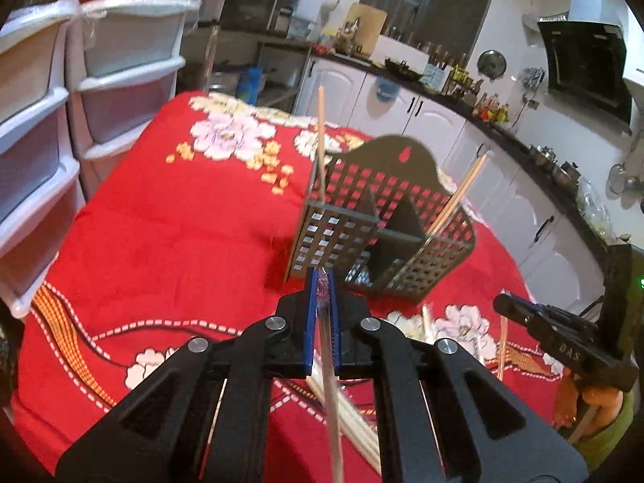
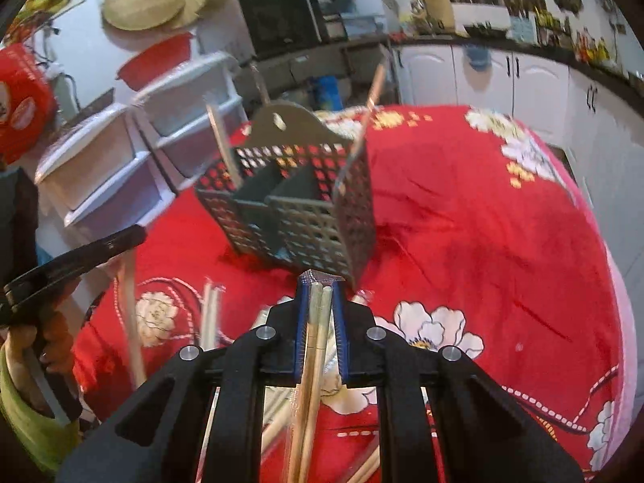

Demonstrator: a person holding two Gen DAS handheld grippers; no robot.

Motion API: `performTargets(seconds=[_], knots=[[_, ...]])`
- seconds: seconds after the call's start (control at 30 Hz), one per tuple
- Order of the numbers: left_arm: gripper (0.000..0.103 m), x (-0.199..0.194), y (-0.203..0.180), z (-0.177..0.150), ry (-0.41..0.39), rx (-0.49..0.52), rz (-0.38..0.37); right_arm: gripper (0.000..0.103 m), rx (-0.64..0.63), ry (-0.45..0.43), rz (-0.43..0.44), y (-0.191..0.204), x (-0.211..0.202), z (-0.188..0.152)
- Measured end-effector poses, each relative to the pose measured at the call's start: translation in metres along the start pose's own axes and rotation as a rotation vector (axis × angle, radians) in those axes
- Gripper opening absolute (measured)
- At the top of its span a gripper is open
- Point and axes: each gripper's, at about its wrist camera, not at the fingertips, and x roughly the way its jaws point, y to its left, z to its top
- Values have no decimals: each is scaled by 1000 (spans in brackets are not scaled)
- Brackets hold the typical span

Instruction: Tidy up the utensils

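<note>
A black lattice utensil holder [image 1: 386, 221] stands on the red floral tablecloth [image 1: 161, 221], with one chopstick [image 1: 320, 141] upright at its left corner and another [image 1: 463, 189] leaning at its right. My left gripper [image 1: 323, 279] is shut on a single plastic-wrapped chopstick [image 1: 332, 422], lifted just in front of the holder. My right gripper [image 2: 320, 283] is shut on a wrapped pair of chopsticks [image 2: 312, 362], also raised before the holder [image 2: 290, 209]. Several loose chopsticks [image 2: 209, 314] lie on the cloth below both grippers.
White plastic drawer units [image 1: 36, 120] stand along the table's left side. Kitchen cabinets and a crowded counter [image 1: 442, 120] run behind and to the right. A hand [image 2: 52, 334] holds the left gripper's handle at the left edge of the right wrist view.
</note>
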Motion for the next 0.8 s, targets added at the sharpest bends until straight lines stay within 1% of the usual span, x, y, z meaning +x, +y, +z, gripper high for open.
performTargets(seconds=[0.27, 0.43, 0.63, 0.8], knots=[[2, -12, -20, 23, -53, 26, -39, 11, -67, -119, 45, 24, -35, 15], [2, -19, -33, 38, -87, 49, -65, 11, -103, -193, 42, 35, -52, 26], [1, -23, -52, 59, -124, 68, -98, 11, -114, -249, 41, 40, -63, 40], [1, -24, -61, 77, -158, 67, -115, 11, -125, -302, 38, 44, -70, 54]])
